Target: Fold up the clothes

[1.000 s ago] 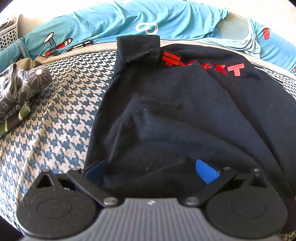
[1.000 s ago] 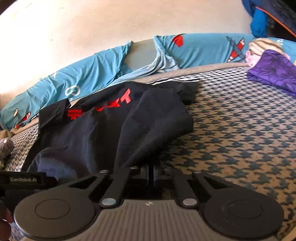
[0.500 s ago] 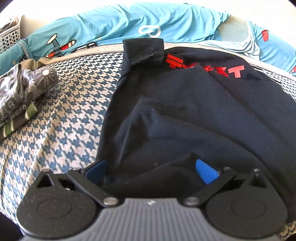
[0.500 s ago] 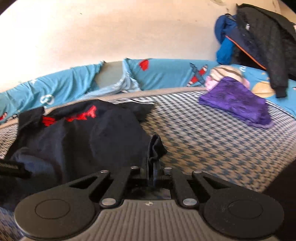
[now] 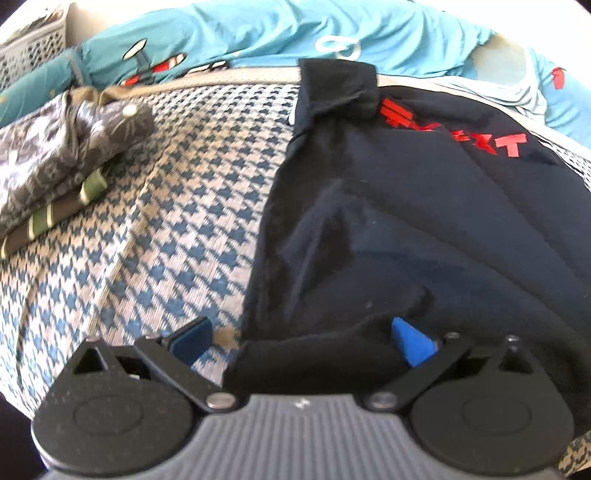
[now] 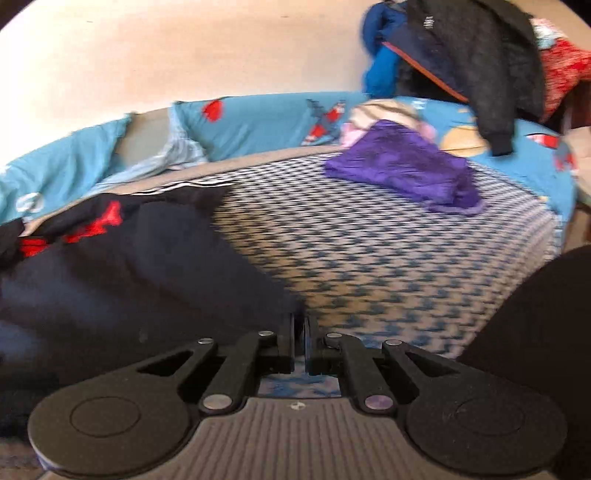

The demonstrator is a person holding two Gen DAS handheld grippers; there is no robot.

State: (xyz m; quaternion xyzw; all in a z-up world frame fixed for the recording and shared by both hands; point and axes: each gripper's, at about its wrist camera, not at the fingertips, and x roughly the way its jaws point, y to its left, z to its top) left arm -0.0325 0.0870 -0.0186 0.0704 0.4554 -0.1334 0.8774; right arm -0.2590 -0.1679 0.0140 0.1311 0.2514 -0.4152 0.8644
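A black shirt (image 5: 424, 229) with red lettering lies spread on the blue-and-white houndstooth bedspread (image 5: 166, 221). My left gripper (image 5: 301, 341) stands open at the shirt's near hem. The hem's fabric lies between its blue pads (image 5: 410, 343), and the left pad is over bare bedspread. In the right wrist view the same shirt (image 6: 129, 280) fills the left side, and its right edge runs straight to the tips of my right gripper (image 6: 299, 332). That gripper is shut on the shirt's near corner, though the picture is blurred there.
Folded grey patterned clothes (image 5: 55, 158) lie at the left, a white basket (image 5: 29, 48) behind them. A blue quilt (image 5: 258, 33) lines the far side. A folded purple cloth (image 6: 406, 166) lies far right under hanging dark jackets (image 6: 480, 55). A dark shape (image 6: 535, 332) stands at the lower right.
My right gripper has swung right with the shirt's corner still pinched, bringing the purple cloth and jackets into view. In the left view the shirt has shifted right, baring bedspread by the left pad.
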